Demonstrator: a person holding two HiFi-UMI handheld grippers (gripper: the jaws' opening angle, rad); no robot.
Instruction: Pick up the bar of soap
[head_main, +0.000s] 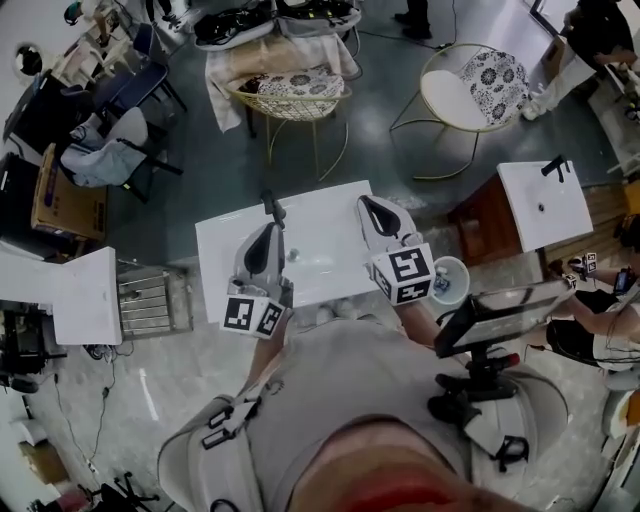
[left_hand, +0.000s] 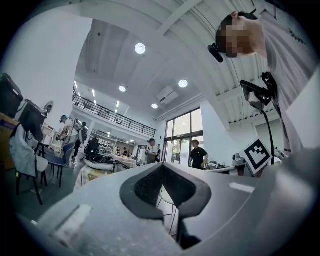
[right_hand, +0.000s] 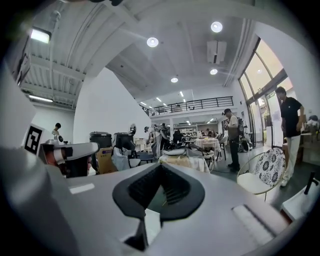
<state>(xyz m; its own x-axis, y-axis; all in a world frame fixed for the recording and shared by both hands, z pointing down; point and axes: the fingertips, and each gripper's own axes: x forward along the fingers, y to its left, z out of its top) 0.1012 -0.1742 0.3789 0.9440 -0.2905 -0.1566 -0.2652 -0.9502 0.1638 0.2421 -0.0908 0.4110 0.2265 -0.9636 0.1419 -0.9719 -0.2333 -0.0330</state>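
Both hands hold their tools about level, side by side over the white desk (head_main: 225, 262). The left tool (head_main: 268, 232) sits just beside the black faucet (head_main: 271, 207), and the right tool (head_main: 368, 204) is near the desk's far edge. Each tool is pinched narrow, with nothing between its jaws. Only the head view shows the desk top. The right gripper view looks across the room to a floral chair (right_hand: 267, 167) and a standing person (right_hand: 290, 120). The bar of soap is not clearly made out; it may be the small pale spot (head_main: 293, 256) by the left tool.
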